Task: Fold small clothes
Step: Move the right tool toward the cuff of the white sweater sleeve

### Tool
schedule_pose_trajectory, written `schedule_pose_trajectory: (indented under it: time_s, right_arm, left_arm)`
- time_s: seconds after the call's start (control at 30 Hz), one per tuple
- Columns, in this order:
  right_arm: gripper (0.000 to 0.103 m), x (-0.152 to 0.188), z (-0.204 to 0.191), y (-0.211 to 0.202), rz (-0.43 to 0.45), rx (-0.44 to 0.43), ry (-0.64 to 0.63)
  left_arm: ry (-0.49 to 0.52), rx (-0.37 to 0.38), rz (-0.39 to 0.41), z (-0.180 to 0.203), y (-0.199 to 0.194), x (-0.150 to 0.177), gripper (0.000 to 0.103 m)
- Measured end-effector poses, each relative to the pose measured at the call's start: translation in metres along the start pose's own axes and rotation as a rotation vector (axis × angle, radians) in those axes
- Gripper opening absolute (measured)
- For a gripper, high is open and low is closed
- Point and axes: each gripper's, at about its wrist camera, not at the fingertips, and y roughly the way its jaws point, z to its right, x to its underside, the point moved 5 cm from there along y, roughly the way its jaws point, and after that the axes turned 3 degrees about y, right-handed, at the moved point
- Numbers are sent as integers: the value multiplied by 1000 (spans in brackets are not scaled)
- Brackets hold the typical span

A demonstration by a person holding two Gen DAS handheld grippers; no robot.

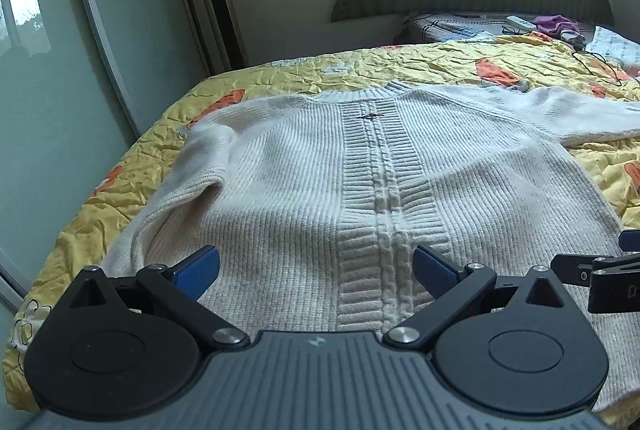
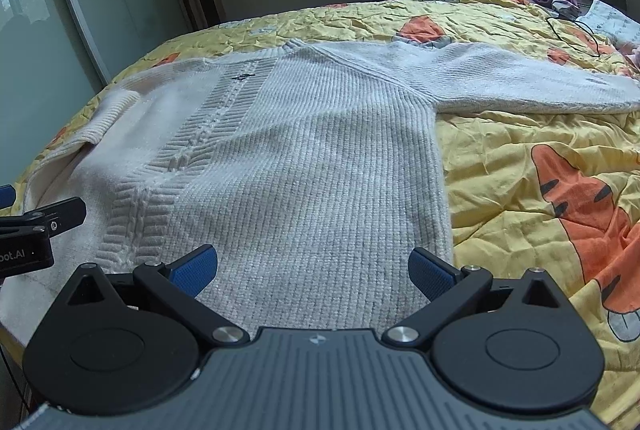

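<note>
Spread flat, front side up, on the yellow bedspread [image 2: 520, 133]: cream knit sweater [image 1: 304, 181], hem nearest, directly ahead of and beneath both tools. Left gripper [image 1: 316, 270] wide, nothing between its blue pads, poised above the hem just left of the cable-knit centre band [image 1: 380, 165]. Right gripper [image 2: 313, 272] likewise wide and empty, above the hem close to the right-hand side seam. Left sleeve [image 1: 204, 157] already turned in over the body, ahead and to the left; right sleeve [image 2: 520, 81] stretched outward, far ahead and to the right. Probable step in hand: fold in the remaining sleeve, or take the hem; not certain from these views, contact with the knit being hidden below the pads. For a clean fold: pinch both layers, not the top layer alone; lift evenly; keep the centre band straight; lay down without dragging the bedspread.
</note>
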Motion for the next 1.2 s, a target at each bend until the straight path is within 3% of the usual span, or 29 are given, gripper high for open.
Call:
schedule_pose_trajectory:
  time_s: [0.27,0.73,0.93,1.2]
  right_arm:
    - [103,0,0,0,2,-6,4]
    - [103,-2,4,1,-1,-30,32]
    - [103,-8,8,-11,63,-37,26]
    - [103,-13,-3,-20,158,-56,-79]
  left_arm:
    - [-64,27,-36,-6,9,5,103]
    - [-59,21,-31,-2,9,4,103]
    - [-58,7,-56,-2,15,7,103]
    - [-61,-8,-78,-5,22,10,103]
